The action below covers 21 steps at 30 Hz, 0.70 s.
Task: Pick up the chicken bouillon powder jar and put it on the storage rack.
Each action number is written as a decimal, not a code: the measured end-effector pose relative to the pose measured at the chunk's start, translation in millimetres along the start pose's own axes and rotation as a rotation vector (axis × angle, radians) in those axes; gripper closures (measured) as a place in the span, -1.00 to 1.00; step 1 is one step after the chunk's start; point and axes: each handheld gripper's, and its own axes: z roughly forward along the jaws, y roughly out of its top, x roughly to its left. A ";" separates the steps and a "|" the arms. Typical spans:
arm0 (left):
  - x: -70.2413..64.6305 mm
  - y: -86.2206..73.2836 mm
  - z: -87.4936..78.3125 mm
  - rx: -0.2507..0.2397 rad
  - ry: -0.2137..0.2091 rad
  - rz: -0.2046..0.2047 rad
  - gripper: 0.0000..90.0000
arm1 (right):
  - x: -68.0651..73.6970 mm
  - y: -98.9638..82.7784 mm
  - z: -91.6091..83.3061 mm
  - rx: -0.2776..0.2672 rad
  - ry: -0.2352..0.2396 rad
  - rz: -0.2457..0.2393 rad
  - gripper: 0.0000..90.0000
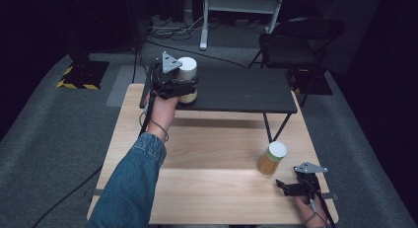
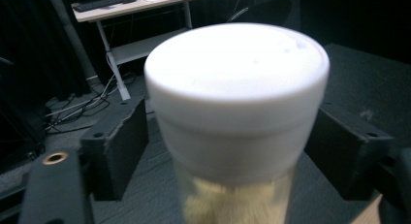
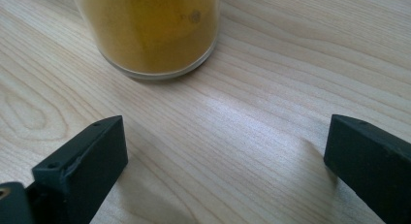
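A light wooden table [image 1: 212, 188] carries a small black raised shelf [image 1: 246, 90] on thin black legs along its far side. At the shelf's left end the left gripper [image 1: 186, 85], held by a hand coming out of a blue denim sleeve [image 1: 130, 188], has its two black jaws on either side of a clear cylindrical jar with a white lid and pale yellowish contents [image 1: 187, 80]. In the left gripper view this pale jar [image 2: 237, 122] stands upright and very close between the jaws; they flank it just below the lid, yet a sliver of space seems to show at each side, so I cannot tell whether they press on it or merely bracket it. The jar's base appears to be at the shelf surface. Well apart, on the right part of the wooden table, a second clear jar with a white lid and orange-yellow contents [image 1: 272, 158] stands upright on the wood. The right gripper [image 1: 286, 184] rests low near the table's front right corner, just beside that jar and pointing toward it. In the right gripper view its jaws are spread wide with bare wood between them, holding nothing, and the orange-yellow jar [image 3: 150, 30] stands ahead of them, untouched.
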 end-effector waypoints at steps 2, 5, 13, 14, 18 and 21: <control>0.3 -4.4 -7.2 -0.005 0.005 -0.004 -0.61 | 0.0 0.0 0.0 0.000 0.000 0.000 -0.96; 1.9 -11.6 -19.7 -0.012 0.010 -0.011 -0.62 | -0.1 0.0 0.0 0.000 0.000 0.000 -0.96; 3.8 -24.6 -49.4 -0.016 0.013 -0.020 -0.62 | 0.0 0.0 0.0 0.000 0.000 0.000 -0.96; 3.1 -26.6 -52.5 -0.019 0.014 -0.021 -0.62 | -0.1 0.1 0.0 0.000 0.000 -0.001 -0.96; 0.2 -32.9 -63.7 -0.019 0.007 -0.012 -0.62 | 0.0 0.0 0.0 0.000 0.000 0.000 -0.96; -1.4 -39.8 -70.2 -0.023 -0.005 -0.019 -0.62 | -0.1 0.0 0.0 0.000 0.000 0.000 -0.96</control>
